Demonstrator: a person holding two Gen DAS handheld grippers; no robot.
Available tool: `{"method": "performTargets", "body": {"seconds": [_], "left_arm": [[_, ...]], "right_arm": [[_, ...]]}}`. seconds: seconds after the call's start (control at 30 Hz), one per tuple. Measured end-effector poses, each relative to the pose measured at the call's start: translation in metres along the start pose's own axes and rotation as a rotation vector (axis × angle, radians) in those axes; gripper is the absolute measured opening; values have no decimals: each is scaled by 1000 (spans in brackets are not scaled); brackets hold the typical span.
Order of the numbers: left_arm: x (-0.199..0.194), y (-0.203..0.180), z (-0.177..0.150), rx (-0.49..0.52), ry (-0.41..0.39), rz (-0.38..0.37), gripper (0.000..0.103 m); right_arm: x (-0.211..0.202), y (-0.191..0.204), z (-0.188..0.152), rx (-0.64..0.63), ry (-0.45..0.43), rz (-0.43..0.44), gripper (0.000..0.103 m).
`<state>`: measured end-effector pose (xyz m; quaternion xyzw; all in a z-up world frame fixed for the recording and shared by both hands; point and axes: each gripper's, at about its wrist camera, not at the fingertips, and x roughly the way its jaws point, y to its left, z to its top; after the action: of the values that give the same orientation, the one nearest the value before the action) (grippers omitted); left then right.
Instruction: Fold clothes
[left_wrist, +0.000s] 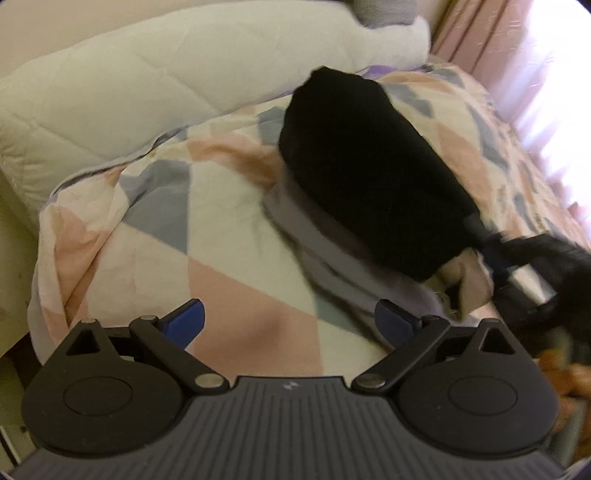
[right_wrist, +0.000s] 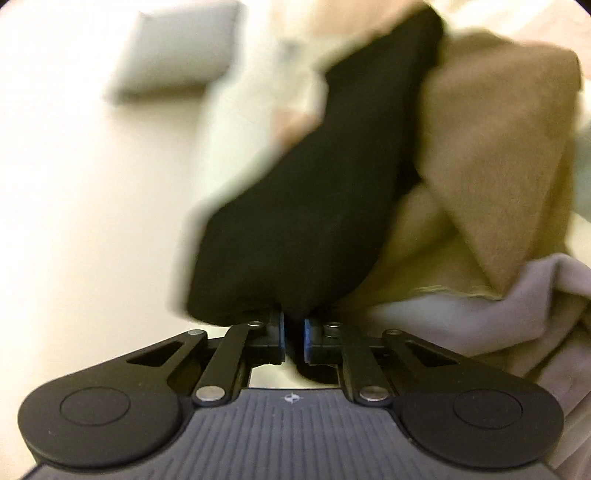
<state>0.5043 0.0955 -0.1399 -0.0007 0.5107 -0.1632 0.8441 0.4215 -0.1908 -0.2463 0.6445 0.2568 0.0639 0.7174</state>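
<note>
Black garment (right_wrist: 306, 206) stretches toward upper right from the right tongs (right_wrist: 293, 339) pinching its end; left tongs (left_wrist: 288, 321) hang spread, empty.

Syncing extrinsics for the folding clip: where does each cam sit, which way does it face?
Left wrist: on the left gripper, angled steeply down at the patterned quilt; its own open fingers show, plus the right gripper at right.
Right wrist: on the right gripper, facing nearly level; its own fingers pinch the black garment, tan cloth beside it.
Shared: the black garment and the right gripper's hold on it.
</note>
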Motion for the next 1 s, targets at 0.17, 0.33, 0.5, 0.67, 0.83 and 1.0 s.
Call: {"method": "performTargets", "body": {"seconds": [0.17, 0.33, 0.5, 0.67, 0.83, 1.0], "left_arm": [[-26, -40, -11, 124, -67, -83, 97], [-38, -76, -25, 307, -126, -118, 97], [-24, -77, -1, 425, -183, -68, 96], [1, -81, 38, 582, -250, -39, 97], [52, -72, 76, 587, -148, -133, 96], [58, -74, 77, 598, -148, -179, 60]], "right_arm": [[-77, 34, 12, -15, -99, 119, 3], [-174, 74, 20, -208, -256, 59, 0], [-182, 43, 23, -146, -143, -161, 49], [-140, -12, 16, 52, -63, -128, 67], [-56, -45, 24, 114, 28, -100, 67], [-22, -49, 20, 112, 9, -31, 21]]}}
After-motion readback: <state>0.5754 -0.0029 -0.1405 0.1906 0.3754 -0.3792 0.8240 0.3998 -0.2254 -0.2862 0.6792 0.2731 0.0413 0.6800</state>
